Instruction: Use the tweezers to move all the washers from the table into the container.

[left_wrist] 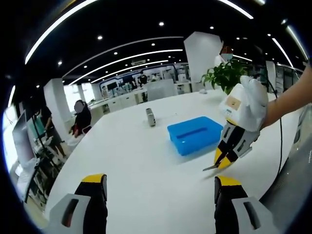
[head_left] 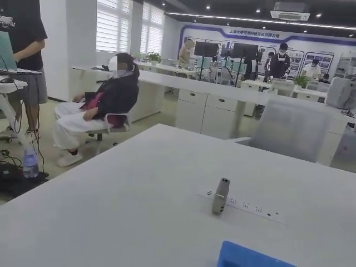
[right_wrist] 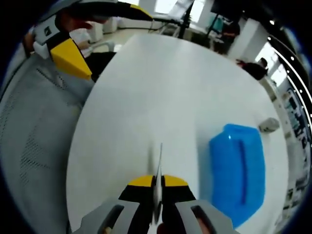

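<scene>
The blue container [left_wrist: 195, 134] lies on the white table [left_wrist: 146, 165], also seen from above as the blue container [right_wrist: 239, 170] and at the head view's bottom edge as the blue container [head_left: 253, 257]. My right gripper [right_wrist: 156, 183] is shut on thin metal tweezers [right_wrist: 159, 163] that point out over bare tabletop, left of the container. Seen from the left gripper view, the right gripper [left_wrist: 224, 158] hovers just right of the container with the tweezers' tip [left_wrist: 208, 168] near the table. My left gripper [left_wrist: 161, 183] stands open, holding nothing. I see no washers.
A small grey device [head_left: 220, 196] stands on a white power strip [head_left: 250, 207] beyond the container. A grey mesh chair [right_wrist: 34, 146] is at the table's edge. A seated person [head_left: 105, 108] and others are in the office behind. A potted plant [left_wrist: 226, 75] stands far right.
</scene>
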